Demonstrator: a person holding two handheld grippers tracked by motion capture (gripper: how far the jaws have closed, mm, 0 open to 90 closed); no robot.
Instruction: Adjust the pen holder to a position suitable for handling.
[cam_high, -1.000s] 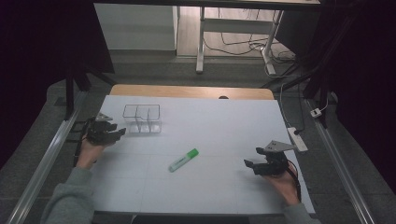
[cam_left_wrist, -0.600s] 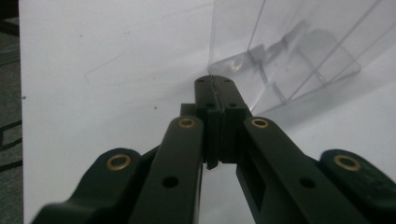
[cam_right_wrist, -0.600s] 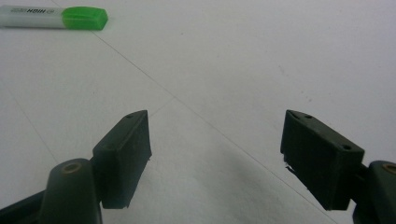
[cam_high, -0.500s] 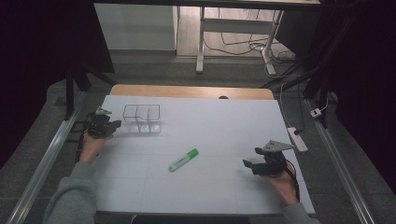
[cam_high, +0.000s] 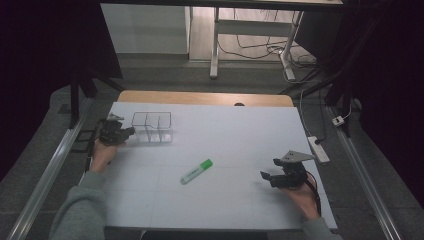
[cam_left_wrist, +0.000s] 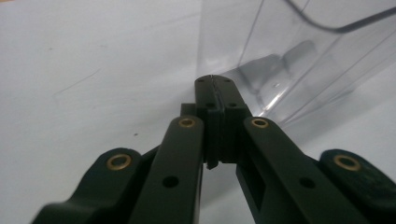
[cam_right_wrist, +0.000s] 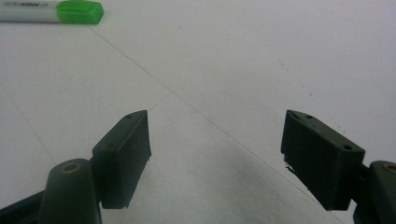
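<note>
Your white table top carries two things: one clear plastic divided box at far left and one white highlighter with a green cap lying mid-table. Your left gripper is pressed together just beside that box. Your right gripper is spread wide, empty, near the table's right edge.

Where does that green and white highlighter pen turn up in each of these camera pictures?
High view: the green-capped white highlighter pen lies near the middle of the white table, between the two hands.
Left gripper view: not in it; the shut tongs point at the clear plastic divided box.
Right gripper view: at the top left corner, beyond the open tongs.
Shared landmark: the white tabletop.
</note>
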